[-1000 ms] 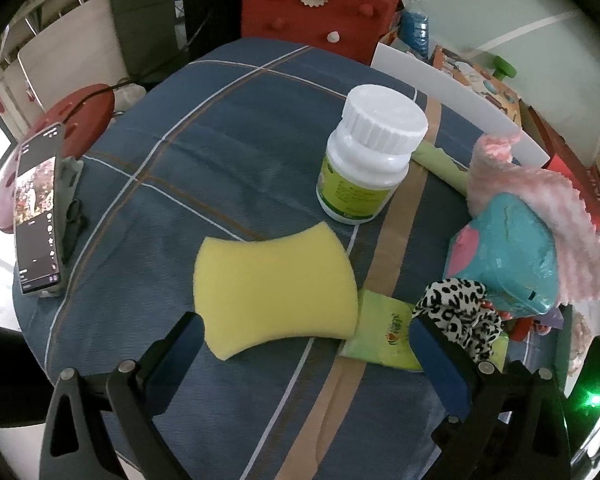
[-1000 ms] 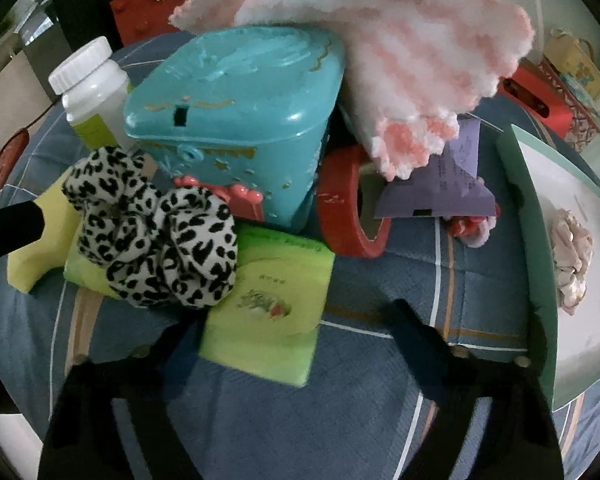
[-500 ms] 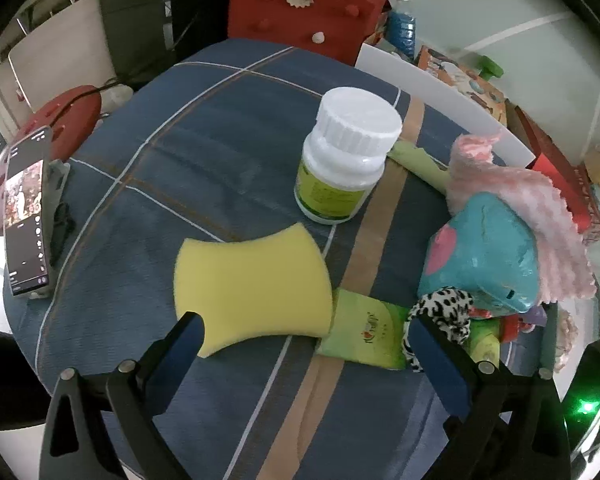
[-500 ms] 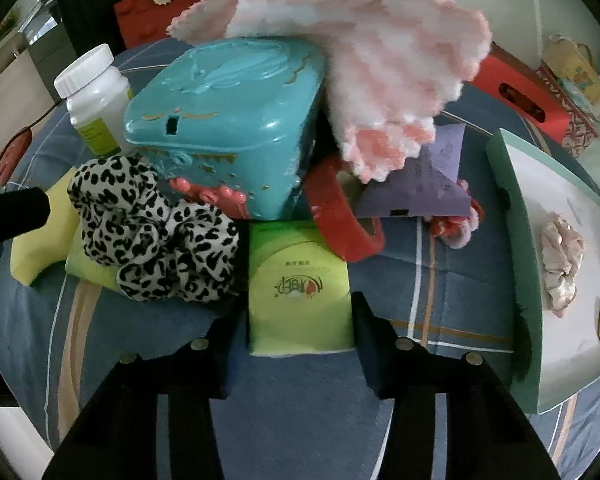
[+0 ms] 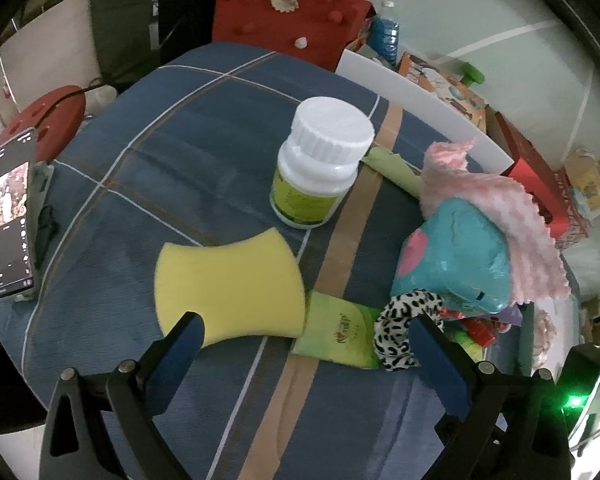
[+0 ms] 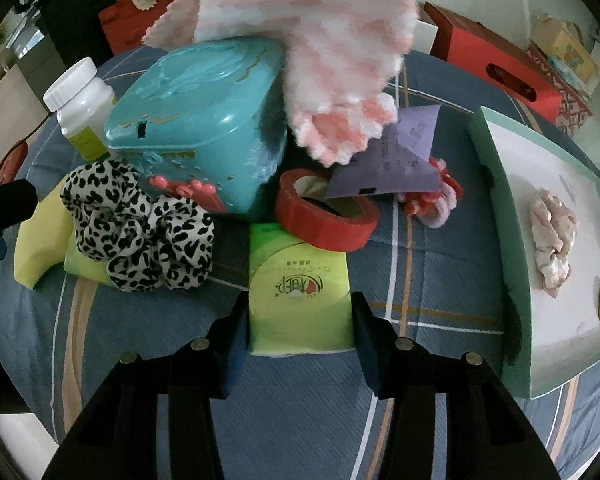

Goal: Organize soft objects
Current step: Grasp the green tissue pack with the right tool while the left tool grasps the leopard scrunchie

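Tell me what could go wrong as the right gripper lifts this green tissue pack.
1. The red tape roll overlaps the green tissue pack's far end; lifting may drag or tip it.
2. The right gripper holds only the pack's near end, so the soft pack could sag or slip.
3. The leopard scrunchie sits close beside it and might snag.

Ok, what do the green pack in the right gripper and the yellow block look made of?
Green pack: glossy printed plastic film, apparently a soft tissue pack, pinched between the right gripper fingers. Yellow block: matte foam sponge, porous-looking with soft, rounded edges.
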The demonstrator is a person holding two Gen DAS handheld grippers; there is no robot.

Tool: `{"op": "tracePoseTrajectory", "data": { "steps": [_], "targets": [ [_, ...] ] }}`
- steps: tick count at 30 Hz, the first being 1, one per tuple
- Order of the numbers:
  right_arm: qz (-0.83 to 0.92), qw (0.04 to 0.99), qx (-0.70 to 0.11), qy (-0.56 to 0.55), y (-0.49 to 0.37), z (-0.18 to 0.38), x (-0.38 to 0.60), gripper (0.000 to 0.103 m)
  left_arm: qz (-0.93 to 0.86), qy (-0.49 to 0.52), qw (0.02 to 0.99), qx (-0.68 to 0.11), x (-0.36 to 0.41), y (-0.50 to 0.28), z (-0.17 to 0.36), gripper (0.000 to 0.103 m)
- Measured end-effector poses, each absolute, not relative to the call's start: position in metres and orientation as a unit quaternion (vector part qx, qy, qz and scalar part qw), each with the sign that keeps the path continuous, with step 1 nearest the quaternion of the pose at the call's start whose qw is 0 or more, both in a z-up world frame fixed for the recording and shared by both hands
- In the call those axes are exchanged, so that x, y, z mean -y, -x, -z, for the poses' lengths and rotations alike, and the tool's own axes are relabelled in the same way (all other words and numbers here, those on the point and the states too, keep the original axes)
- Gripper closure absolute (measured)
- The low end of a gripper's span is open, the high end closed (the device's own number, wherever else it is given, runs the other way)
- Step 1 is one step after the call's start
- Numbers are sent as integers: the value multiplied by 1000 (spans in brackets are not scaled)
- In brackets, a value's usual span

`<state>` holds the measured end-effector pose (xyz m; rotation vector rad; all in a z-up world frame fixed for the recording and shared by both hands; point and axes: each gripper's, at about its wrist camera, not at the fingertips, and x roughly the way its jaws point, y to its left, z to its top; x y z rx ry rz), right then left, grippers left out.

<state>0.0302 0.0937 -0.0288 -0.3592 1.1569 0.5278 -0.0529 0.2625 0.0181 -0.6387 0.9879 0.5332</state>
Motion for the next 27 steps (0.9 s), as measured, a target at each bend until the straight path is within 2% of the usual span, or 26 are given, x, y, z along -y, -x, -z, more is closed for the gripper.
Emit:
{"op": "tracePoseTrajectory", "data": {
  "steps": [10, 20, 22, 24, 26, 27],
  "targets": [
    [-224, 790, -556, 129, -45, 15, -52, 54, -238, 284, 814, -447, -250, 43, -22, 0],
    [-214, 810, -536, 102, -55, -16, -20, 54, -212, 234, 805, -502, -223, 15, -5, 1],
    [-208, 813, -534, 105, -58, -19, -17, 54, -208, 236, 807, -499, -220, 12, -4, 5],
    [-205, 814, -534, 100, -62, -21, -14, 54, -198, 240, 810, -497, -218, 8, -3, 18],
    [-203, 815, -535, 94, -67, -23, -10, 54, -192, 234, 813, -498, -215, 4, -2, 23],
    [-202, 815, -534, 93, -68, -20, -12, 54, -189, 231, 813, -499, -213, 2, -1, 30]
  ]
}}
